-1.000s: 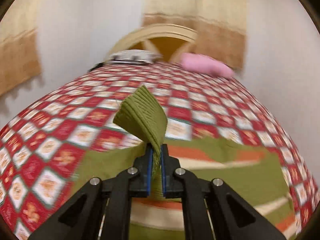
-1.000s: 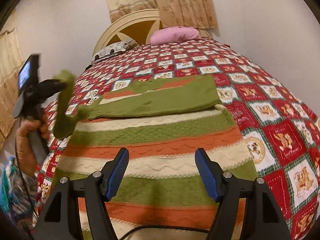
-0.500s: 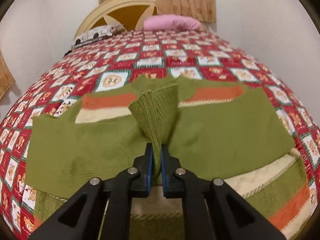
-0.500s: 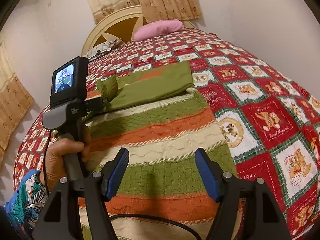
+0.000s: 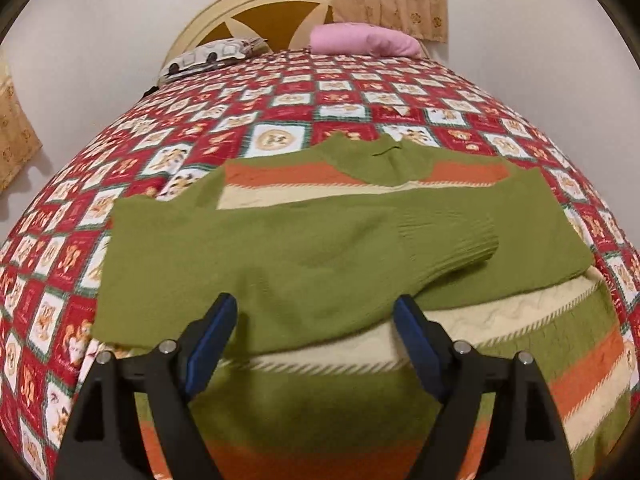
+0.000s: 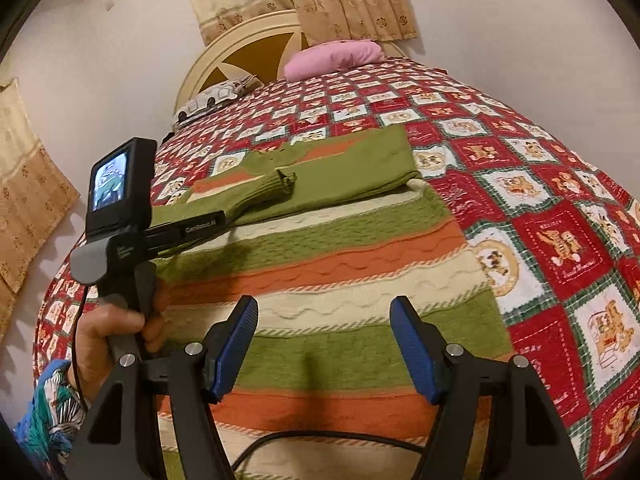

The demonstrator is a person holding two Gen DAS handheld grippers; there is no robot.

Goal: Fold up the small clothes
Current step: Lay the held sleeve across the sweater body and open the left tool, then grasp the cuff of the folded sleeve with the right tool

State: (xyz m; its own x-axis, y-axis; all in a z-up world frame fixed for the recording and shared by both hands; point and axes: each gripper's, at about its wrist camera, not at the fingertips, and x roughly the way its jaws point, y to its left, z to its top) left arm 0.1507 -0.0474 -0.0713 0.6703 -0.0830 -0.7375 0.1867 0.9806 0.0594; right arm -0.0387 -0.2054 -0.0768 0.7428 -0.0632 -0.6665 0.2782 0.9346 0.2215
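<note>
A striped sweater in green, orange and cream lies flat on the bed, also in the right wrist view. Both green sleeves are folded across its chest; the left sleeve lies on top, its ribbed cuff pointing right, and shows in the right wrist view. My left gripper is open and empty just above the folded sleeve. My right gripper is open and empty above the sweater's lower stripes. The left gripper's body and hand show at the left of the right wrist view.
The bed has a red patchwork quilt. A pink pillow and a patterned pillow lie by the cream headboard. Walls and curtains stand behind the bed.
My left gripper carried the green sleeve across the chest, laid it down and opened, letting it go. The right gripper stayed open over the lower sweater.
</note>
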